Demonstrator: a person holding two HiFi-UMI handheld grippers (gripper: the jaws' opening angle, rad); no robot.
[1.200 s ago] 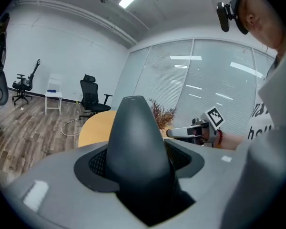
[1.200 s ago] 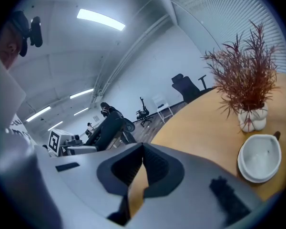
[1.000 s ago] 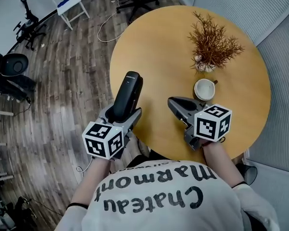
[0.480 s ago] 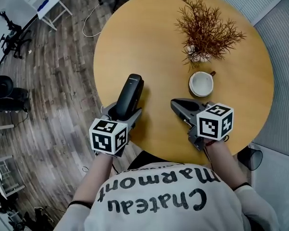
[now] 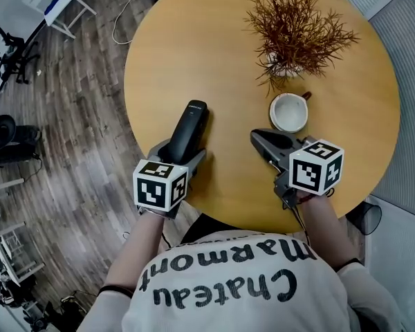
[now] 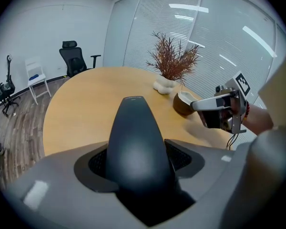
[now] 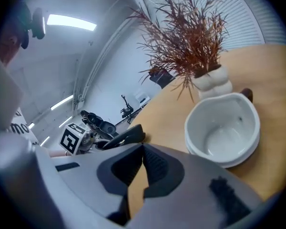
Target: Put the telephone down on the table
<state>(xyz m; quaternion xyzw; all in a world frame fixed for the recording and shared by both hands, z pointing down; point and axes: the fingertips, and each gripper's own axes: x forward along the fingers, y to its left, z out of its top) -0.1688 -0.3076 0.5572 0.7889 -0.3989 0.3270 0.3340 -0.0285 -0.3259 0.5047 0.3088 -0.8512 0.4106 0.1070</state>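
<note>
My left gripper (image 5: 180, 152) is shut on the lower part of a black telephone handset (image 5: 188, 128). The handset points away from me over the near left part of the round wooden table (image 5: 194, 61). In the left gripper view the telephone (image 6: 133, 142) fills the space between the two pads of that gripper (image 6: 136, 159). From the right gripper view the telephone (image 7: 126, 136) slants just above the tabletop; I cannot tell whether it touches. My right gripper (image 5: 259, 137) hovers over the table beside a white cup, jaws closed together and empty (image 7: 142, 147).
A white cup (image 5: 288, 112) on a saucer stands just beyond my right gripper. Behind it is a dried reddish plant (image 5: 294, 26) in a white vase. An office chair (image 6: 75, 57) and a white chair (image 5: 55, 4) stand on the wooden floor to the left.
My left gripper has carried the telephone farther in over the table, away from the near left edge. The right gripper has stayed beside the cup.
</note>
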